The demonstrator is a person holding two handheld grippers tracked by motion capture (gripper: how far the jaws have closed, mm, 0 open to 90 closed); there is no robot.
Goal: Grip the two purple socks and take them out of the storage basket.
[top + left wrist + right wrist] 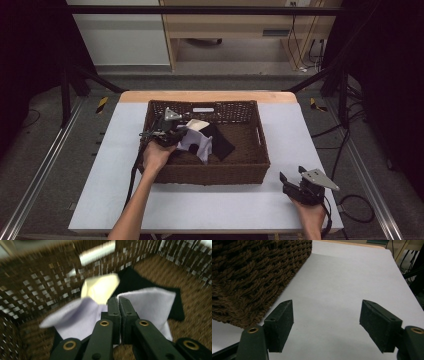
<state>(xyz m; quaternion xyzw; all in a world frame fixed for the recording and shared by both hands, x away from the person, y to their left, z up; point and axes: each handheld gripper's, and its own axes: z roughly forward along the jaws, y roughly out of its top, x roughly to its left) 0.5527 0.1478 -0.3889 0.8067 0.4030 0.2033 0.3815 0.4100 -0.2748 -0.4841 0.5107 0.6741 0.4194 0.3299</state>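
Observation:
A brown wicker basket (210, 173) stands mid-table with cloths inside. My left gripper (180, 136) reaches into its left side and is shut on a pale lavender cloth (198, 143), which hangs lifted from the pinch. In the left gripper view the jaws meet (119, 300) with the lavender cloth (150, 302) folding out on both sides. A cream cloth (100, 290) lies just behind it and a black cloth (136, 280) lies on the basket floor. My right gripper (292, 175) rests on the table at the front right, open, with nothing between its jaws (327, 312).
The white table top (342, 277) extends past the basket's right wall (249, 272). The basket's woven wall (37, 285) rises close to the left gripper. Black frame rails and cables flank the table. A person's forearms come in from the front edge.

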